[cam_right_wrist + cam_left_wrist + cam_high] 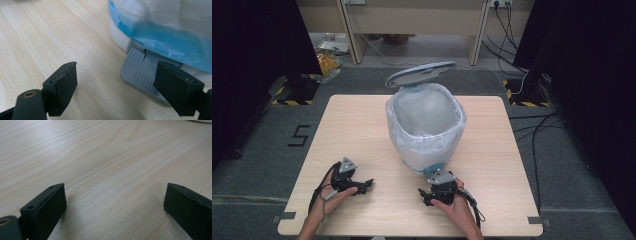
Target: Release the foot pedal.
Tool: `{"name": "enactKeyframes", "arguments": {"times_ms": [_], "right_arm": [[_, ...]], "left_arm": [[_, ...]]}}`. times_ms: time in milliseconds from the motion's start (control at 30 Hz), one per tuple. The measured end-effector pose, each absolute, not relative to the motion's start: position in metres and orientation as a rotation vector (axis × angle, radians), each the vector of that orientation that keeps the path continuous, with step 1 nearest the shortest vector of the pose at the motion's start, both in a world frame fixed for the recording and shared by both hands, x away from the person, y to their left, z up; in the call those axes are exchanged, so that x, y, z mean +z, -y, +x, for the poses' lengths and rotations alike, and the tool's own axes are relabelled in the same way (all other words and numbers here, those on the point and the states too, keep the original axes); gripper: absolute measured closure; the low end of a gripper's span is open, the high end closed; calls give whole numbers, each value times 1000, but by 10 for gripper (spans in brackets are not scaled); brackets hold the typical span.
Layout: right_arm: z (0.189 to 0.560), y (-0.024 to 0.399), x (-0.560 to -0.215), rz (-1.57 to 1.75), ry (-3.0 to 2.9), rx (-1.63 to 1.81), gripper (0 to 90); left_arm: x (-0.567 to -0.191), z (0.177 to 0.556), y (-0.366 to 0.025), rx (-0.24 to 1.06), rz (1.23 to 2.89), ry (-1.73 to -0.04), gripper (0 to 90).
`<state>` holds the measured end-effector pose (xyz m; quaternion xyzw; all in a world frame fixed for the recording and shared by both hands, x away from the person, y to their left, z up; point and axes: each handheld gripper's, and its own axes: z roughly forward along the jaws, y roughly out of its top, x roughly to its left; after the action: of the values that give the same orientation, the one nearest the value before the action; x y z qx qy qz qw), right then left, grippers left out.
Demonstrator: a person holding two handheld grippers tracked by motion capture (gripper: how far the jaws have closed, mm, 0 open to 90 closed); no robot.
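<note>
A white pedal bin (424, 145) lined with a clear bag stands on the middle of the wooden table (352, 125), its grey lid (421, 74) tipped up at the back. Low on its front I see a blue band (160, 40) and the grey ribbed pedal (140, 72). My left gripper (364, 186) rests on the table at the front left, held by a hand; its jaws (115, 185) stand wide apart over bare wood. My right gripper (426, 196) lies just in front of the bin, open (117, 62), with its right jaw beside the pedal and nothing between the pads.
The front table edge (412, 232) runs just under both forearms. Grey carpet surrounds the table, with black cables (537, 130) on the floor at the right. A wooden desk (412, 20) stands behind, and dark curtains hang at both sides.
</note>
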<state>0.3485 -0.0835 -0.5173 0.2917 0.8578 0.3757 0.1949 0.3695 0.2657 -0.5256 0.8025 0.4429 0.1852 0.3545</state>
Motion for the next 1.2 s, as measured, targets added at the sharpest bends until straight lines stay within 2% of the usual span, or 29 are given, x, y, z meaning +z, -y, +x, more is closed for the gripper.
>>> {"name": "enactKeyframes", "arguments": {"times_ms": [1200], "right_arm": [[350, 88, -514, 822, -2410, 1120, 170]], "left_arm": [[-526, 369, -266, 477, 2074, -1149, 34]]}}
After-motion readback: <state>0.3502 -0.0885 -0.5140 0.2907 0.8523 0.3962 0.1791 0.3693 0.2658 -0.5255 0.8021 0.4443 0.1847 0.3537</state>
